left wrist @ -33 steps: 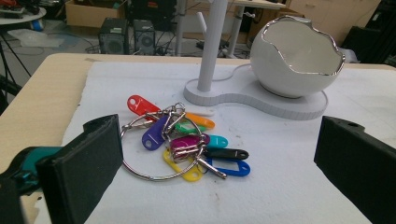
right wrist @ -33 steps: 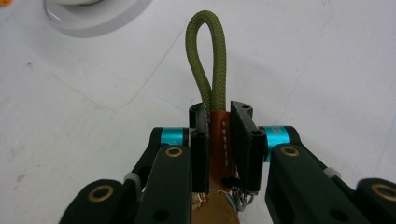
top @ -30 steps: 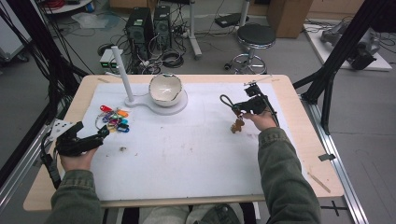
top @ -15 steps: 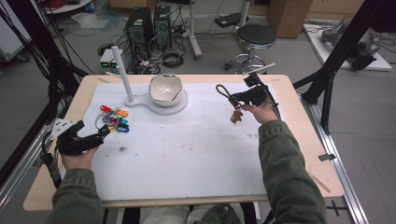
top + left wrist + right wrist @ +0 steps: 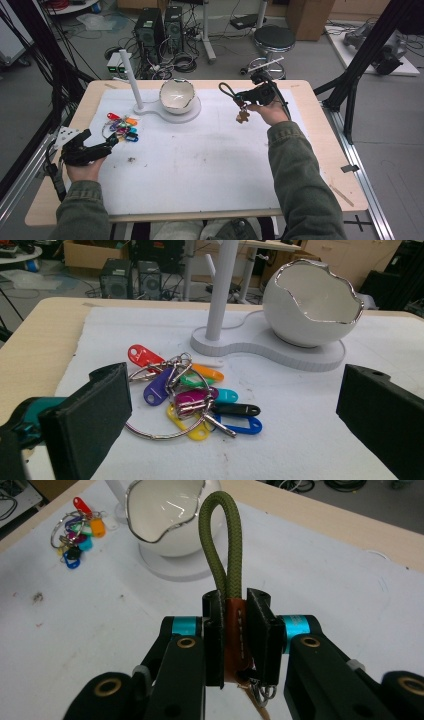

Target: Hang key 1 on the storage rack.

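While the left claw (image 5: 107,145) gapes wide by the keys (image 5: 187,395), the right claw (image 5: 235,630) pinches a strap (image 5: 222,545) — 2 jaws tight.

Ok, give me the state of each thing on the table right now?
Olive rope-loop keychain: clamped in the right gripper, lifted off the mat.
Left gripper: jaws open, holding nothing.
Bunch of coloured key tags on a metal ring: lying flat.
White eggshell-shaped bowl: upright, empty.
White post: upright, bare.

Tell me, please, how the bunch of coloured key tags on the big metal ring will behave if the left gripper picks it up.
The bunch of key tags would probably hang floppy, since the tags sit loosely on thin rings. It looks light: small plastic tags. The smooth wire ring might slip between the pads of the open left gripper.
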Demonstrator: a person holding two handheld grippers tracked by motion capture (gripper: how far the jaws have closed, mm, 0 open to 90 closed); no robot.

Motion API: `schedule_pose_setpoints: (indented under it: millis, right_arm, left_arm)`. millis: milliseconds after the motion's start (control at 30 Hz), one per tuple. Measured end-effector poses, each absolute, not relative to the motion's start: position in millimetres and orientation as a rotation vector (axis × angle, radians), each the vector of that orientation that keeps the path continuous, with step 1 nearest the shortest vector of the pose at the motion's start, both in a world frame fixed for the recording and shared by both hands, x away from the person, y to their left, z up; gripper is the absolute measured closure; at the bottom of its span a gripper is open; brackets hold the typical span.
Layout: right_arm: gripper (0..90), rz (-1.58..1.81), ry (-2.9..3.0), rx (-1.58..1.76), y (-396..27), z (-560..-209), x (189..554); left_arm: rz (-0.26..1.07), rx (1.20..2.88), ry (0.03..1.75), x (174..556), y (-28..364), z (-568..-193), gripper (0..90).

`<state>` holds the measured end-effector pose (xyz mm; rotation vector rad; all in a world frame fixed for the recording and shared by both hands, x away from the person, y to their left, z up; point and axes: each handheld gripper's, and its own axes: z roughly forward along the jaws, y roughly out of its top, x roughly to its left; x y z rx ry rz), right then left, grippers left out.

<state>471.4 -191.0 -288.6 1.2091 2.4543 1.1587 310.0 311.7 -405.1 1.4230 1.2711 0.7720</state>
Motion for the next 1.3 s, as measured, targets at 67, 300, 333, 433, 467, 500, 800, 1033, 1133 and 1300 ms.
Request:
schedule_pose_setpoints:
  millis: [67, 300, 333, 433, 467, 500, 800, 1033, 1133, 1300]
  right_arm:
    - [78.2, 1.169, 2.461, 1.191, -185.3, -284.7, 472.3]
    - [78.2, 1.177, 2.487, 1.148, -164.2, -274.4, 474.9]
    - [78.1, 1.176, 2.492, 1.145, -160.9, -273.5, 475.3]
    - [78.1, 1.176, 2.503, 1.123, -151.6, -270.2, 476.7]
    - [78.2, 1.177, 2.506, 1.115, -147.8, -268.5, 477.1]
    - [78.1, 1.179, 2.508, 1.108, -144.3, -266.6, 477.5]
    - [78.2, 1.193, 2.542, 1.052, -111.9, -252.9, 480.5]
    - [78.1, 1.191, 2.561, 0.992, -88.6, -241.4, 484.0]
    - [78.1, 1.193, 2.570, 0.976, -78.2, -236.6, 484.9]
    - [78.1, 1.191, 2.578, 0.946, -65.3, -230.4, 487.7]
  left_arm:
    - [0.772, 1.424, 1.271, 310.2, 311.8, -405.1, 1.7]
    - [0.768, 1.421, 1.272, 311.0, 311.8, -405.3, 1.7]
    - [0.767, 1.421, 1.272, 311.2, 311.8, -405.4, 1.7]
    - [0.763, 1.420, 1.271, 311.7, 311.7, -405.6, 1.7]
    - [0.762, 1.423, 1.272, 311.8, 311.8, -405.6, 1.7]
    - [0.762, 1.422, 1.272, 312.0, 311.8, -405.6, 1.7]
    - [0.756, 1.410, 1.274, 313.5, 311.6, -405.7, 1.7]
    - [0.752, 1.411, 1.273, 314.4, 312.1, -405.8, 1.7]
    - [0.750, 1.408, 1.272, 315.0, 311.9, -405.9, 1.7]
    - [0.747, 1.411, 1.272, 315.5, 312.4, -406.1, 1.7]
